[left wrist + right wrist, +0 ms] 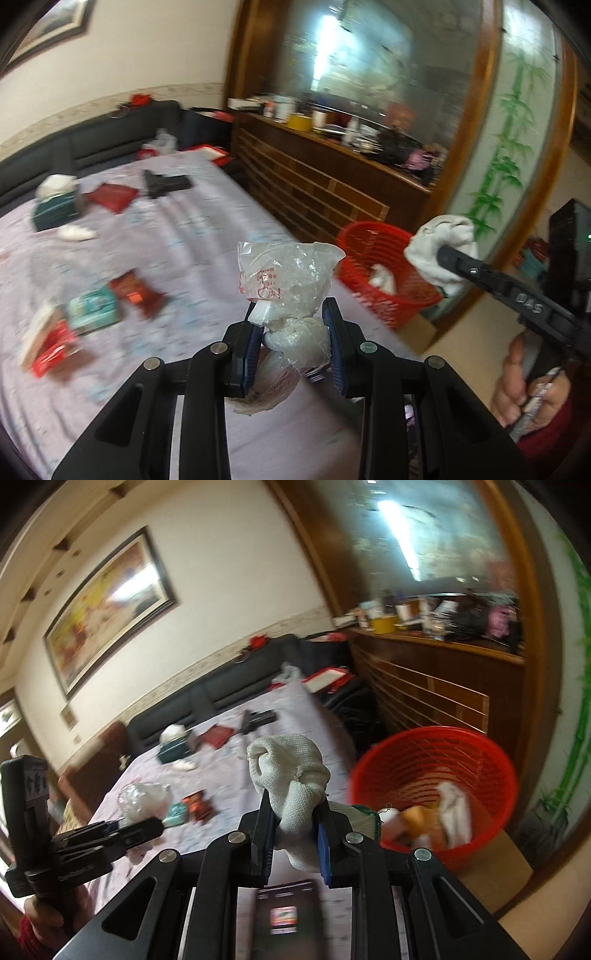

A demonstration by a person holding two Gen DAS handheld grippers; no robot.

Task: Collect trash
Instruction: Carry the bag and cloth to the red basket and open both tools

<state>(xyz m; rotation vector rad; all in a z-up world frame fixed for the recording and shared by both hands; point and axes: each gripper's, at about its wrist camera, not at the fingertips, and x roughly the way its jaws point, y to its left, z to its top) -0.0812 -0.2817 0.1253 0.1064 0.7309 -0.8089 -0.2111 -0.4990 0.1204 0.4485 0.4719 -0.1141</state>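
Note:
My left gripper [291, 325] is shut on a crumpled clear plastic bag [290, 273] with red print, held above the bed. My right gripper [293, 812] is shut on a white cloth wad [291, 768]; in the left wrist view the same wad [439, 247] hangs over the near rim of the red mesh basket [380, 269]. The basket [436, 775] stands on the floor beside the bed, to the right of my right gripper, with paper and wrapper trash inside. The left gripper with the bag [144, 797] shows at the left of the right wrist view.
On the lilac bedsheet [192, 229] lie a green tissue box [55, 206], a white tissue [75, 232], a red booklet [112, 195], a black device [164, 182], red wrappers [136, 291] and small cartons [94, 308]. A wooden cabinet [325, 177] flanks the bed.

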